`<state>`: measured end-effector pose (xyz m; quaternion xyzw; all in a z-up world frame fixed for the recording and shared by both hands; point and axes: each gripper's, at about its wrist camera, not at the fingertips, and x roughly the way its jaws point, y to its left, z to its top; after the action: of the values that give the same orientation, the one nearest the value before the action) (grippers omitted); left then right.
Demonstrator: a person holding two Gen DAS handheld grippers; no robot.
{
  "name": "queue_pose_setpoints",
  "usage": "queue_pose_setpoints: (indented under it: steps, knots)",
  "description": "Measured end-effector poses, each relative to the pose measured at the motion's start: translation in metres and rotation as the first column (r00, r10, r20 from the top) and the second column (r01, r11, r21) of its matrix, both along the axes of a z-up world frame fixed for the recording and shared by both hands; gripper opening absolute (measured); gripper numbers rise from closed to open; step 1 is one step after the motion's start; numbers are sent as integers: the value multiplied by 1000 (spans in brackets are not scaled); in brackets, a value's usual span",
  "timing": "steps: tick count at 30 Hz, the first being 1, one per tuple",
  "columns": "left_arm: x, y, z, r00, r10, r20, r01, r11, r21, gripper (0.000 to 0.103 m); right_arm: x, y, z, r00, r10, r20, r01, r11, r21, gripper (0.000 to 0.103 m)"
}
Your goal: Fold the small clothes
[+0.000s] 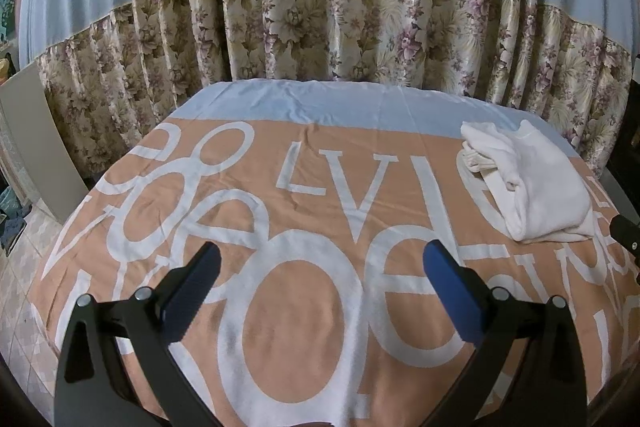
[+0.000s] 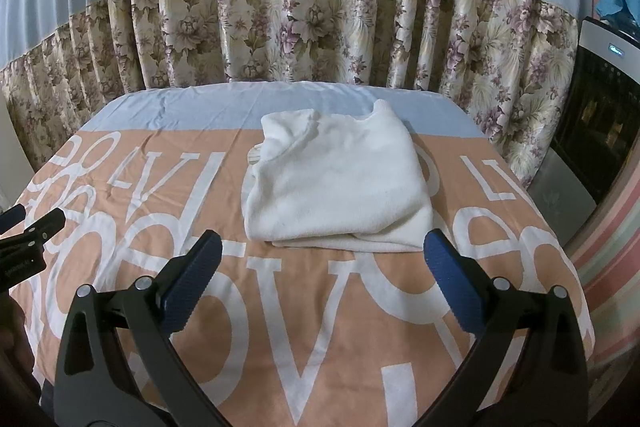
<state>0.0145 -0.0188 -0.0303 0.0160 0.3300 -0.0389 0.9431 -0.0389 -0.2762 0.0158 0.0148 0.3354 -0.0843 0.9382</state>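
Note:
A folded white fleece garment [image 2: 340, 183] lies on the table's orange cloth with big white letters [image 2: 320, 327]. In the left wrist view the garment [image 1: 536, 187] is at the far right of the table. My right gripper [image 2: 322, 263] is open and empty, just in front of the garment's near edge, above the cloth. My left gripper [image 1: 320, 267] is open and empty over the bare cloth [image 1: 304, 307], well left of the garment. The left gripper's tips also show at the left edge of the right wrist view [image 2: 28, 223].
A blue and floral curtain [image 2: 300, 27] hangs close behind the table. A dark appliance [image 2: 600, 99] stands at the right. A tiled floor [image 1: 24, 267] and a beige board [image 1: 36, 143] lie to the left of the table.

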Motion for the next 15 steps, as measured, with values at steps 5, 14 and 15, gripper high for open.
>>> queue_pose_setpoints:
  steps: [5,14,15]
  knots:
    - [-1,-2,0,1000,-17,0,17,1000,3,101,-1,0,-1,1000,-1,1,1,1000,3,100]
    - [-1,-3,0,1000,-18,-3,18,1000,1,101,-1,0,-1,1000,0,0,0,1000,4,100]
    - [-1,-2,-1,1000,-19,-3,19,1000,1,101,-1,0,-1,1000,-1,1,1,1000,3,100]
